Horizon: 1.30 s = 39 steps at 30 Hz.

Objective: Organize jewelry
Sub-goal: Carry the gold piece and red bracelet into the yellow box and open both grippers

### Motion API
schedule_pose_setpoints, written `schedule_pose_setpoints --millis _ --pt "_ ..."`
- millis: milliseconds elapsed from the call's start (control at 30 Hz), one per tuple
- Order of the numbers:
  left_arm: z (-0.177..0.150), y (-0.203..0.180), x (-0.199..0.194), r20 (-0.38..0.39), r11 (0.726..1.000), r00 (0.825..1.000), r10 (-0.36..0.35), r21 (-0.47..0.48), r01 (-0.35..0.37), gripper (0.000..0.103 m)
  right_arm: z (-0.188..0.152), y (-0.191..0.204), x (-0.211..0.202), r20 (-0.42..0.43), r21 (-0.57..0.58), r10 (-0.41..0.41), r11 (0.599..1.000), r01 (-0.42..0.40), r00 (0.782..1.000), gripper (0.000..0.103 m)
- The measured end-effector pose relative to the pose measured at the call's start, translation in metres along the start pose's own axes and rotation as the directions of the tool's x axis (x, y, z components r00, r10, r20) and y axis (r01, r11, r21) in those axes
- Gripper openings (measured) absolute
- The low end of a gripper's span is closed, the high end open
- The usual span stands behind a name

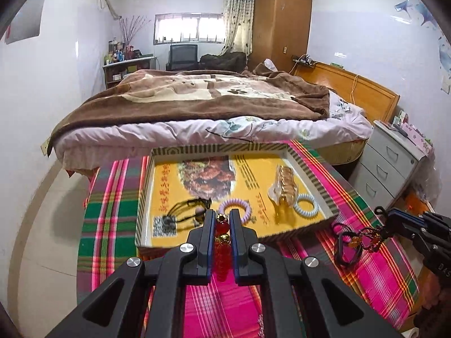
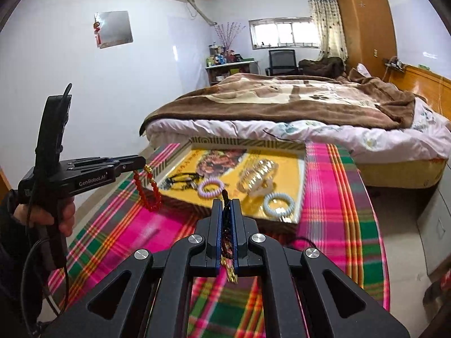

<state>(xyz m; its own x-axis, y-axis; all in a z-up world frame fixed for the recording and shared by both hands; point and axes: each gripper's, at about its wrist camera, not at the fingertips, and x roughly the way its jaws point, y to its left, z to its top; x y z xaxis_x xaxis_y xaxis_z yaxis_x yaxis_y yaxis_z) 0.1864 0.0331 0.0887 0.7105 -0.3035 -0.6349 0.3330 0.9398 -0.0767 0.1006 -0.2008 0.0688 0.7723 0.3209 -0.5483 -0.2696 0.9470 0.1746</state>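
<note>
I take the yellow-bottomed tray (image 1: pixel 310 157) on the plaid cloth (image 1: pixel 375 270) as my landmark. Left of its near edge, my left gripper (image 2: pixel 141 161) is pinching a red bead bracelet (image 2: pixel 149 194), whose loop hangs free above the cloth just off the tray's near-left corner. A hand (image 2: pixel 42 214) grips that tool's handle.

Inside the tray, from left to right, I see a black cord necklace (image 1: pixel 183 211), a lilac spiral hair tie (image 1: pixel 235 207), a clear-and-gold hair claw (image 1: pixel 284 186) and a pale blue spiral hair tie (image 1: pixel 305 205).

Right of the tray's near edge, my right gripper (image 2: pixel 227 205) is pressed tight on a dark beaded strand (image 2: pixel 225 233) with gold links dangling below its fingers. A black cord loop (image 1: pixel 346 249) from it reaches the cloth beside the tray's near-right corner.
</note>
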Motion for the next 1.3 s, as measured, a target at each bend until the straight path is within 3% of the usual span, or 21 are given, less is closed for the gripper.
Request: schedule_pose_setpoints --millis 333,767,1100,1300 --pt "0.034 0.022 0.029 0.005 1.0 1.0 -0.007 -0.009 0.007 0.01 0.042 0.01 0.059 -0.034 -0.032 0.01 0.999 -0.011 0.999 0.005" --pt "0.066 0.046 0.101 -0.031 0.998 0.998 -0.052 -0.041 0.05 0.01 0.075 -0.004 0.156 -0.14 -0.008 -0.034 0.999 0.033 0.99 0.005" --pt "0.059 0.07 0.151 -0.101 0.996 0.994 -0.029 -0.089 0.02 0.01 0.078 -0.011 0.213 -0.231 -0.017 -0.083 0.997 0.081 0.969 0.005" --pt "0.051 0.085 0.167 -0.141 0.993 0.99 0.007 -0.112 -0.022 0.01 0.076 -0.009 0.232 -0.276 0.001 -0.044 0.999 0.046 0.96 0.005"
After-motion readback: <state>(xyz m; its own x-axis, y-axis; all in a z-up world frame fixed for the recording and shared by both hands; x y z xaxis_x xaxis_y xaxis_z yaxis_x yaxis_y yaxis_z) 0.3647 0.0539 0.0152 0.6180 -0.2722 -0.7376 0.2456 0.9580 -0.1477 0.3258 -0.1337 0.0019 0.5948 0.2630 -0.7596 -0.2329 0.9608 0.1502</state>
